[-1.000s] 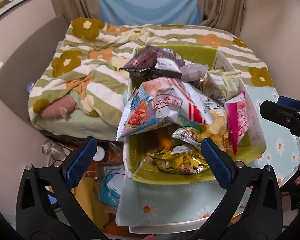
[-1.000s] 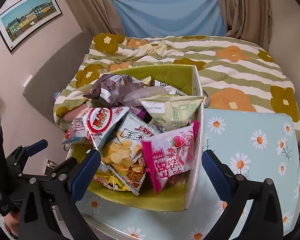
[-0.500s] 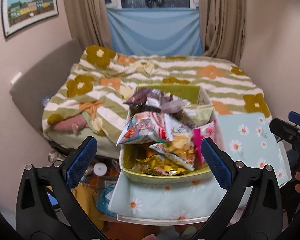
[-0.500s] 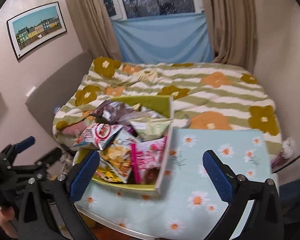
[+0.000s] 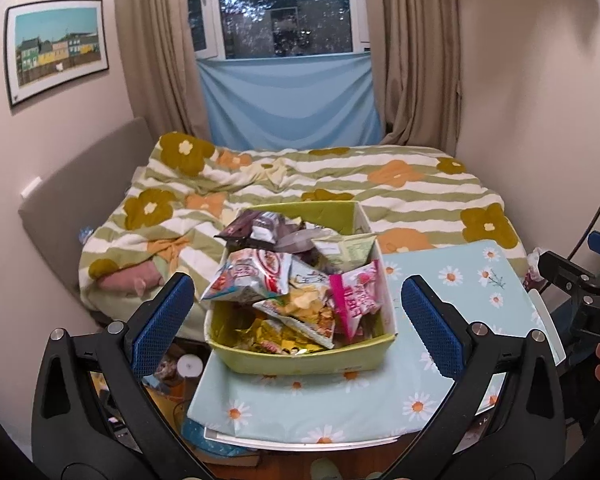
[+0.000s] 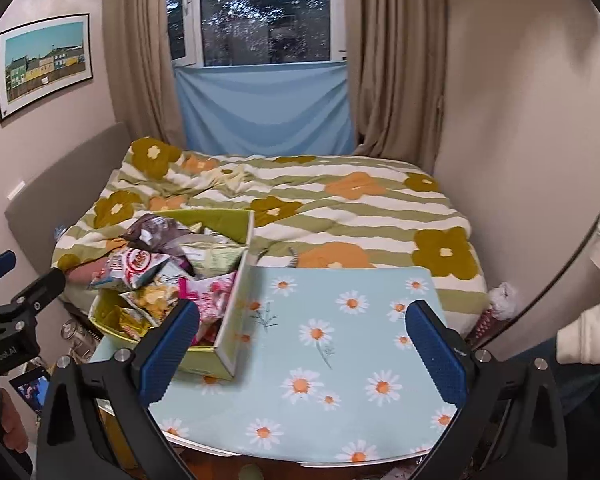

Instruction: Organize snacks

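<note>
A yellow-green box heaped with several snack bags stands on the left part of a small table with a daisy-print cloth. A pink bag, a chips bag and a dark bag show on top. My left gripper hangs open in front of the box, nothing between its blue pads. Over the bare cloth to the right of the box my right gripper is open and empty too.
A bed with a striped floral quilt lies just behind the table. Clutter sits on the floor at the left. A person's sleeve is at the right edge. Walls close in on both sides.
Both grippers have pulled back and up from the box, so it looks smaller and the window and walls have come into view. Both stay open.
</note>
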